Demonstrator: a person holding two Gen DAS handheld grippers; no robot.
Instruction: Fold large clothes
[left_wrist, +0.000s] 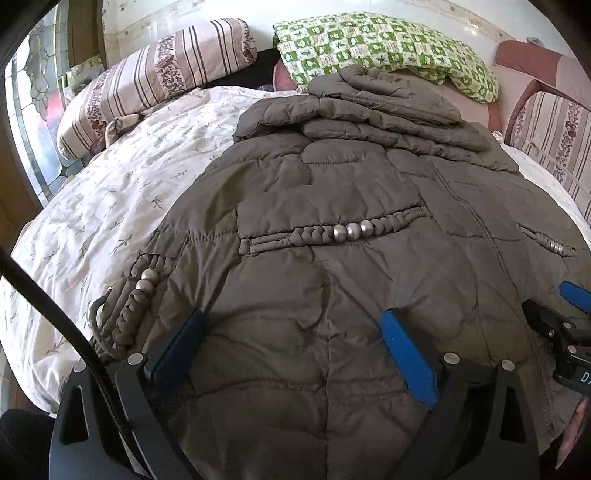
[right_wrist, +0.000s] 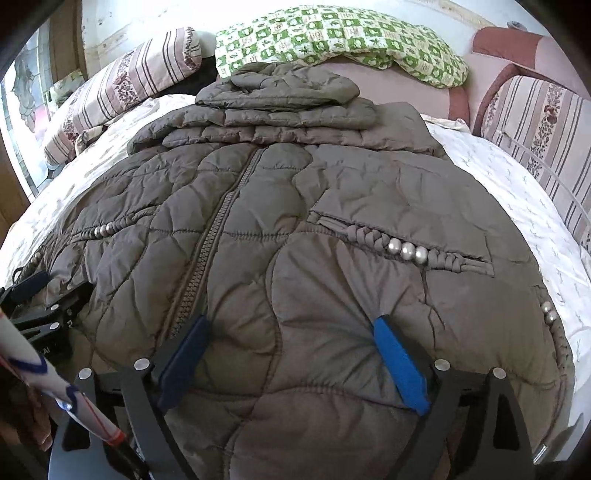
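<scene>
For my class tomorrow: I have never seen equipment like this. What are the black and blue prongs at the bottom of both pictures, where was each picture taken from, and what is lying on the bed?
The prongs are two-finger grippers, one held in each of a person's hands; there is no robot arm. A wide-angle camera on each gripper looks forward along its fingers. One picture comes from the left gripper, the other from the right gripper.

On the bed's white floral bedspread lies a brown quilted coat, front up and zipped, with its sleeves and hood folded in at the top. Behind it are a striped pillow and a green checked cloth.

Both grippers are open above the coat's lower part. Nothing is held.
</scene>
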